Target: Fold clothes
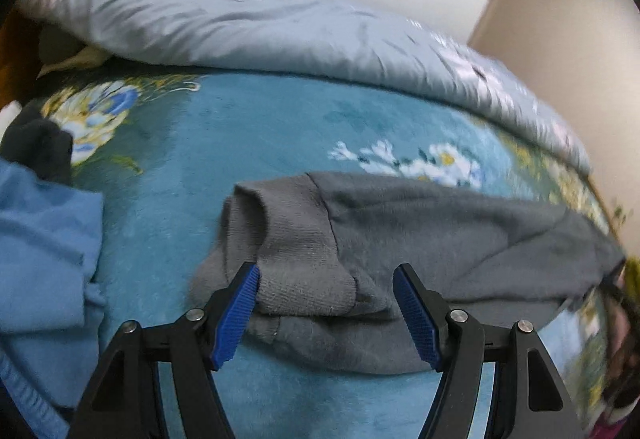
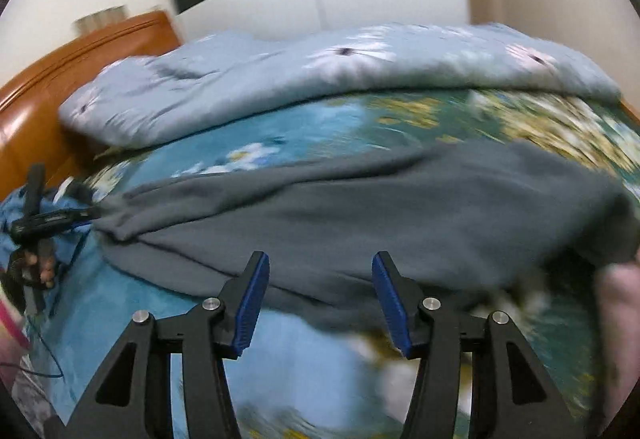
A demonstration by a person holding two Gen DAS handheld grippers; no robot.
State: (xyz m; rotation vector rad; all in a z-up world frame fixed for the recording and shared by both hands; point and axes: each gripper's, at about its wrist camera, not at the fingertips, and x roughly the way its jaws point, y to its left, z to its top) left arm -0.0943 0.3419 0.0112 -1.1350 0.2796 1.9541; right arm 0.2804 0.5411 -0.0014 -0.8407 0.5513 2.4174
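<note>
1. Your left gripper (image 1: pixel 326 313) is spread wide, pads clear of cloth. The ribbed cuff (image 1: pixel 296 259) of the grey sweatshirt (image 1: pixel 460 239) lies between the jaws, bunched and doubled over. Close here and you likely pinch two layers, dragging a crease into the fold.
2. Your right gripper (image 2: pixel 320 305) is released, nothing gripped. The sweatshirt's near hem (image 2: pixel 340 275) sits just past the fingertips at 12 o'clock. Clamp short and you catch the floral blanket (image 2: pixel 280 351) instead.
3. The garment stretches flat across the blanket, sleeve end at 9 o'clock in the right view, body toward 3. Uneven lifts would skew it.
4. A blue garment (image 1: pixel 44 239) lies at 9 o'clock in the left view, well apart; a wide swing could snag it.
5. The rumpled quilt (image 2: pixel 320 79) at 12 o'clock crowds the far side; folding away risks landing on it.
</note>
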